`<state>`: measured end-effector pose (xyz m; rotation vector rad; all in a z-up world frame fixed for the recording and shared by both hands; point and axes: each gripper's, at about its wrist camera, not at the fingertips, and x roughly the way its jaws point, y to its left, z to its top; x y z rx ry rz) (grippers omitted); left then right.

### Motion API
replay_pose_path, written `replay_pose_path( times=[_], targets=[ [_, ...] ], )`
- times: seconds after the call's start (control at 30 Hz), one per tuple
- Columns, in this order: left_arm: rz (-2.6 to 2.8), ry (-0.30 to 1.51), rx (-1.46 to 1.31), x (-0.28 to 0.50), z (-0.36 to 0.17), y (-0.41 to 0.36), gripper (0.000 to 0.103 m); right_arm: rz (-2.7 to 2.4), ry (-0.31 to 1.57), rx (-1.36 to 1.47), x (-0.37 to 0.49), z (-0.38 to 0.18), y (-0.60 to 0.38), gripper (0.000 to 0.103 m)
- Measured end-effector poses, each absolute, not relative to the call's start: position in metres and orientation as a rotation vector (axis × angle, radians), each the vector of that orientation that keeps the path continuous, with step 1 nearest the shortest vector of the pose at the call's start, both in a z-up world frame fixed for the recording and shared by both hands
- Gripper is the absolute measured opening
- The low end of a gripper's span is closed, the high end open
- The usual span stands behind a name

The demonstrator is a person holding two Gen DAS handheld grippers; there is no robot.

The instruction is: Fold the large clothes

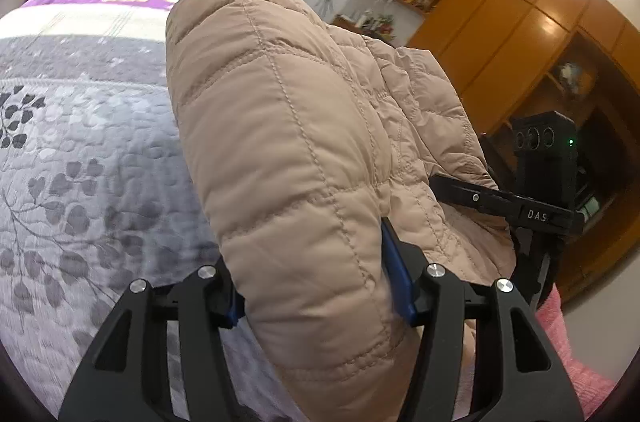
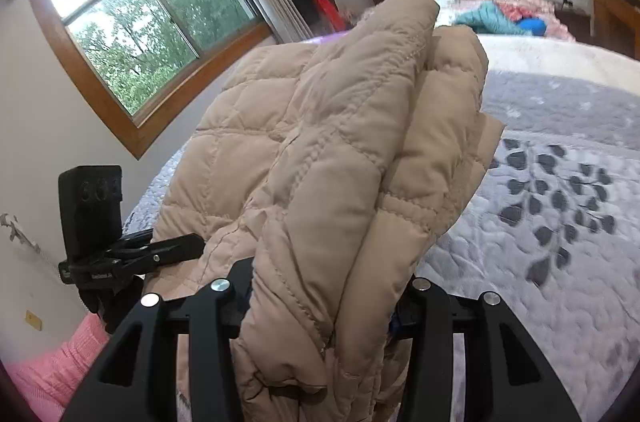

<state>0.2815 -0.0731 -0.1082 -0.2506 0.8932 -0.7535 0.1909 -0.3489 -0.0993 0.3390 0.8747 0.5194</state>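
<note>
We hold the puffy tan coat (image 1: 304, 150) up over the bed (image 1: 80, 162); our left gripper (image 1: 320, 286) squeezes it; our right gripper (image 2: 324, 306) squeezes it too.

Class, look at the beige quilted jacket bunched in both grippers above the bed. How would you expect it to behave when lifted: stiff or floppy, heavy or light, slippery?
The quilted jacket probably flops: it droops in thick folds past both sets of jaws. Its puffy stitched panels suggest it is light for its bulk. The smooth shell may slip unless bunched deep in the jaws, as in the left gripper.
</note>
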Motion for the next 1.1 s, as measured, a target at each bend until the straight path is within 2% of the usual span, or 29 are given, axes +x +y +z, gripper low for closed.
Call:
replay_pose_path(
  times=[0.13,0.23,0.3,0.37,0.57,0.67,0.83,1.1],
  targets=[
    [-0.709,0.95,-0.282,0.305,-0.136,-0.062,0.055,0.53,0.937,0.374,0.219,-0.13,-0.342,0.046],
    [-0.691,0.991,-0.307,0.315,-0.156,-0.057,0.057,0.534,0.976,0.424,0.23,-0.157,-0.345,0.05],
    [-0.704,0.995,-0.313,0.316,-0.158,-0.057,0.06,0.549,0.98,0.457,0.229,-0.162,-0.35,0.054],
    [-0.7,1.002,-0.3,0.315,-0.155,-0.058,0.062,0.535,0.994,0.471,0.226,-0.165,-0.357,0.065],
    [-0.65,1.008,-0.257,0.299,-0.144,-0.05,0.073,0.486,0.968,0.491,0.195,-0.145,-0.383,0.077],
    [-0.627,0.971,-0.221,0.276,-0.136,-0.035,0.078,0.494,0.935,0.481,0.165,-0.134,-0.393,0.077],
    [-0.592,0.887,-0.127,0.231,-0.122,-0.028,0.08,0.469,0.923,0.427,0.134,-0.129,-0.389,0.077],
    [-0.548,0.93,-0.118,0.224,-0.144,-0.025,0.083,0.364,0.992,0.414,0.138,-0.156,-0.384,0.077]
  ],
)
